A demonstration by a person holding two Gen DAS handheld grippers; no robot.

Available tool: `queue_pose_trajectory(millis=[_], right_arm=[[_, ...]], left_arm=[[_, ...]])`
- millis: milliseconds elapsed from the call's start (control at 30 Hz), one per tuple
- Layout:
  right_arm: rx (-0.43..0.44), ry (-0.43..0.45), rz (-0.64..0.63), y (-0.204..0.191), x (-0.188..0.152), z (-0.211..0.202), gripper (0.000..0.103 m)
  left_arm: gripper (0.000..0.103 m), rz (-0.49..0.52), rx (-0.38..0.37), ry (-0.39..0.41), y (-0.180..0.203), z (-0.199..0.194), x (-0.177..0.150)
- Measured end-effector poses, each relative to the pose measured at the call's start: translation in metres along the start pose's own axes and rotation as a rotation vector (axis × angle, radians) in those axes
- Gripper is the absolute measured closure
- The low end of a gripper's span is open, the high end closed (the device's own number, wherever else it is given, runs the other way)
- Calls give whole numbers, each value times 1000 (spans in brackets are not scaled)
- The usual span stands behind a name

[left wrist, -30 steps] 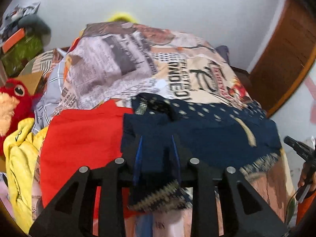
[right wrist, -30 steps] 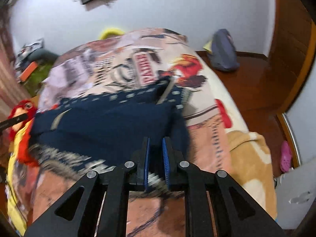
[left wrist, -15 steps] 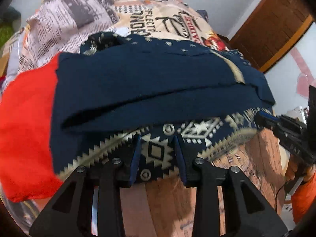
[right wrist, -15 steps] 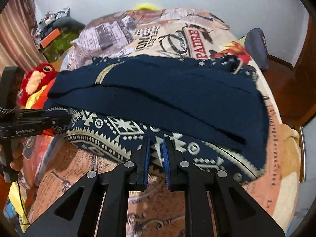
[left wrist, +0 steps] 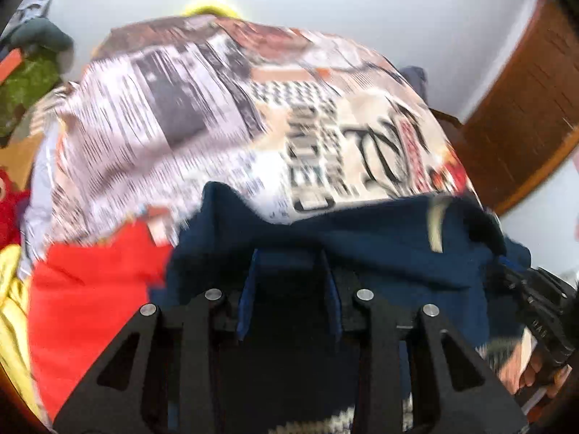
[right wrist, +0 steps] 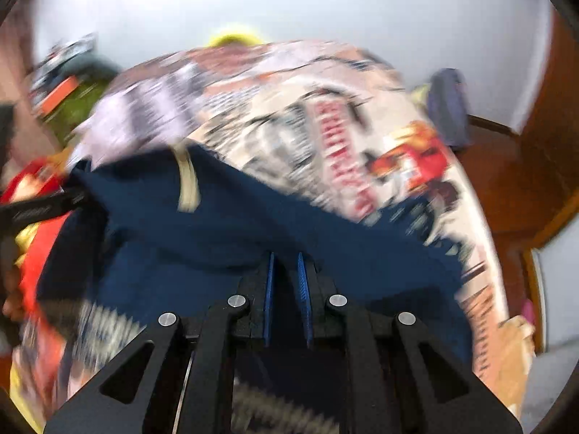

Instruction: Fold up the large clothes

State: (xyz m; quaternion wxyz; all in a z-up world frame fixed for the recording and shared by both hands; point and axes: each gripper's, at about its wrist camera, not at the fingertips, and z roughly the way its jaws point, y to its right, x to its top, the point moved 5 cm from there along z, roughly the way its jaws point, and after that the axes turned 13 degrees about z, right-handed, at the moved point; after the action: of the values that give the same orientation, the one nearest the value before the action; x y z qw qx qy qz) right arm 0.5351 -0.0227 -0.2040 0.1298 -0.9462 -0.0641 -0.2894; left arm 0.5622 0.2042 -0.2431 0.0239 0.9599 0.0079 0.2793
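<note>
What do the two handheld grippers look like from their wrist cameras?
The left gripper and right gripper match: black angular frames with triangular cutouts, round silver pivot screws, and blue ribbed pads lining the fingers. The left view shows white lettering on the right one's side, too blurred to read.

The garment (left wrist: 380,253) lies on the bedspread (left wrist: 217,119), another garment (left wrist: 90,289) at its left.

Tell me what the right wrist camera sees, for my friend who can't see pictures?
The right gripper is shut on a dark blue garment that lies across a bed with a newspaper-print bedcover. At the left edge, the left gripper reaches toward the same garment, with red cloth beside it. The picture is blurry.
</note>
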Motion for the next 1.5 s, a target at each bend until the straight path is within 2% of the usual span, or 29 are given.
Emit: queue_pose_trajectory(millis=[67,167,233,367,400,533,633,733,833,933,1000,1033,1133,1200,1300,1367,1433,1500], right_arm=[[-25,37,40,2,15,-3,91],[43,64,63,-6,20,-19,91],[84,68,32,-18,13,-28,91],[151,46,-51,-43,-10,-38,90],[167,39,-74,-50,-17,-38,89],[198,6,-180,-66,-43,-30,71],[125,-26,-216,-60,-50,-6,71],[74,-49,-169,-35,-41,16,71],[22,-15,-50,3,-20,26,71],[-72,42,48,40,-2,29,71],[-177,86,105,66,6,28,71],[-201,100,131,77,7,25,71],[-163,89,175,87,0,13,71],[-142,87,130,79,-10,1,71],[-67,53,24,54,-31,-13,69],[-18,23,-33,37,-45,-18,53],[15,-6,-77,28,-63,-21,43],[7,-28,-108,23,-78,-19,42]], left_arm=[[70,-15,34,27,-9,-8,12],[68,-16,14,70,-12,-23,16],[61,11,7,87,-6,-31,13],[60,101,-21,76,21,-36,-8],[60,115,-37,67,27,-35,-14],[57,155,-84,6,46,-22,-45],[57,187,-71,-43,52,-4,-61],[55,189,-57,-66,48,11,-69],[49,179,-39,-56,40,17,-69],[47,155,16,-25,27,18,-63],[47,115,71,-12,14,18,-59],[47,88,91,-7,7,17,-57],[47,39,106,-6,-7,14,-58],[47,37,101,-11,-6,11,-63],[46,74,88,-12,8,0,-72],[46,98,52,-9,21,-7,-78],[45,124,-1,-11,39,-15,-91],[41,148,-16,-21,52,-20,-105]])
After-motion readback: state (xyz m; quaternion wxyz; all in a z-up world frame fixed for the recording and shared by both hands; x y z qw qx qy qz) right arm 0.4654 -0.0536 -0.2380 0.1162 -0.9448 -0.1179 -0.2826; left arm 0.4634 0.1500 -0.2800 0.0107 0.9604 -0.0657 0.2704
